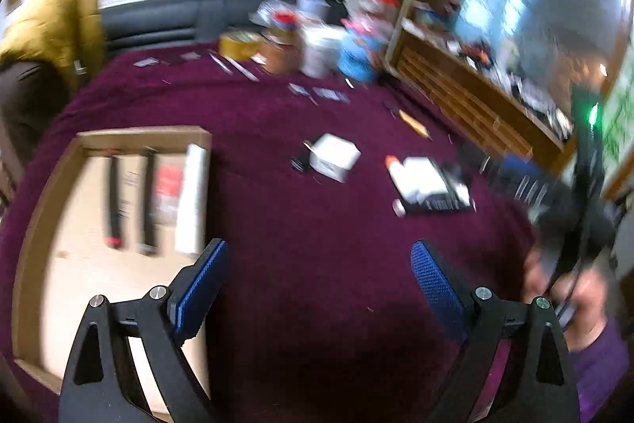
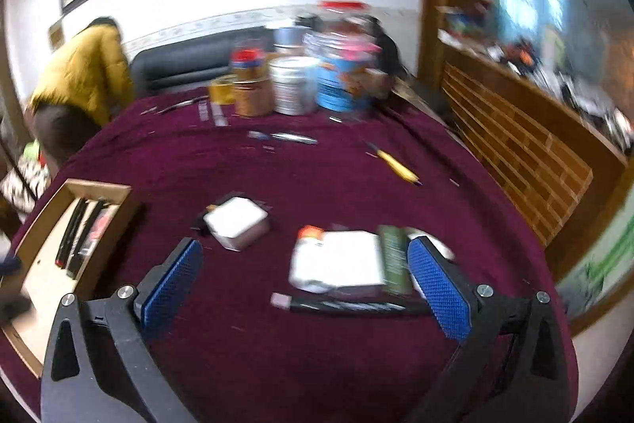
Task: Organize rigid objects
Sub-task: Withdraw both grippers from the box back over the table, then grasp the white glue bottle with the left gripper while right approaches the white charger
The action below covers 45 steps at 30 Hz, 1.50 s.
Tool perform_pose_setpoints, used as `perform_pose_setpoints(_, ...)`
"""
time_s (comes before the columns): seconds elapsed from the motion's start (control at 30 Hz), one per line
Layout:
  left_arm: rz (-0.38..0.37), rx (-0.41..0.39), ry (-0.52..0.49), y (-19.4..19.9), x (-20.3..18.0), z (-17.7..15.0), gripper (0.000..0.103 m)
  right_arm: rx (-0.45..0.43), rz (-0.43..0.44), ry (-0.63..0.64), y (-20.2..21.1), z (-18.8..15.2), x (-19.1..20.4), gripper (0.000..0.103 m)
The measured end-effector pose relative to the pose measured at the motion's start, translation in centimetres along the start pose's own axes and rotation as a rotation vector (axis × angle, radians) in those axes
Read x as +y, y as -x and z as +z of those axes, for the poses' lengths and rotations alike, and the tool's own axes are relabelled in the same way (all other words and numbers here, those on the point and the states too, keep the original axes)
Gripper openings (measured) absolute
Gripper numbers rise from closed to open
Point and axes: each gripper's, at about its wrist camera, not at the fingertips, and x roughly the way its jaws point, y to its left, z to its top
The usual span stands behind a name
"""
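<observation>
A shallow cardboard tray (image 1: pixel 43 209) lies at the left of the maroon-covered table and holds two black sticks (image 1: pixel 115 201), a red-marked packet and a long white box (image 1: pixel 192 201). My left gripper (image 1: pixel 317 284) is open and empty, above the cloth beside the tray's right rim. My right gripper (image 2: pixel 305 280) is open and empty, just in front of a pile: a white packet (image 2: pixel 340 260), a green strip (image 2: pixel 392 256) and a black pen-like bar (image 2: pixel 348 304). A small white box (image 2: pixel 237 219) lies between tray (image 2: pixel 35 228) and pile; it also shows in the left wrist view (image 1: pixel 335 157).
Jars, tins and a tape roll (image 2: pixel 301 82) stand at the table's far edge. A yellow pen (image 2: pixel 396 165) and small metal tools (image 2: pixel 293 136) lie mid-table. A person in a yellow jacket (image 2: pixel 83 74) bends at the far left. A wooden cabinet (image 2: pixel 527 145) stands right.
</observation>
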Motion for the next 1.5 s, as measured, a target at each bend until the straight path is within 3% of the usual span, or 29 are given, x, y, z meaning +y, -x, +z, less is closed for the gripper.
perform_pose_setpoints(0.13, -0.024, 0.08, 0.022, -4.4, -1.2, -0.4, 0.089, 0.053, 0.011, -0.172, -0.5, 0.1, -7.3, 0.103)
perform_pose_setpoints(0.27, -0.031, 0.143, 0.097, -8.1, -0.3, -0.8, 0.089, 0.13, 0.087, -0.344, -2.7, -0.6, -12.8, 0.103)
perform_pose_setpoints(0.37, -0.04, 0.11, 0.114, -8.3, 0.1, -1.7, 0.089, 0.146, 0.175, -0.398, -3.8, -0.8, -13.6, 0.103)
perform_pose_setpoints(0.53, -0.009, 0.121, 0.039, -9.2, -1.1, -1.9, 0.101, 0.172, 0.373, -0.355, -5.1, 0.7, -10.9, 0.103)
perform_pose_setpoints(0.7, -0.032, 0.113, 0.057, -9.0, -0.6, -2.0, 0.101, 0.208, 0.338, -0.298, -8.1, 2.4, -8.4, 0.103)
perform_pose_setpoints(0.87, -0.071, 0.1, 0.087, -8.7, 0.0, -2.0, 0.101, 0.329, 0.352, -0.291, -12.6, 2.7, -7.1, 0.103)
perform_pose_setpoints(0.93, -0.076, 0.098, 0.092, -8.6, 0.1, -2.0, 0.101, 0.342, 0.36, -0.262, -12.4, 2.4, -6.3, 0.103)
perform_pose_setpoints(1.17, -0.081, 0.096, 0.097, -8.5, 0.1, -2.0, 0.101, 0.456, 0.753, -0.184, -10.0, -0.1, -1.4, 0.103)
perform_pose_setpoints(1.3, -0.074, 0.097, 0.095, -8.5, 0.1, -1.9, 0.101, 0.355, 0.669, -0.175, -8.3, -0.6, -2.2, 0.103)
perform_pose_setpoints(1.33, -0.061, 0.11, 0.089, -8.5, -0.1, -1.8, 0.097, 0.332, 0.643, -0.199, -8.4, -0.8, -2.9, 0.103)
perform_pose_setpoints(1.43, -0.085, 0.154, 0.002, -7.6, -1.3, -0.6, 0.071, 0.307, 0.618, -0.292, -9.4, -2.2, -5.1, 0.103)
perform_pose_setpoints(1.5, -0.028, 0.118, -0.106, -6.2, -2.5, 1.0, 0.071, 0.292, 0.622, -0.323, -9.8, -2.7, -5.9, 0.103)
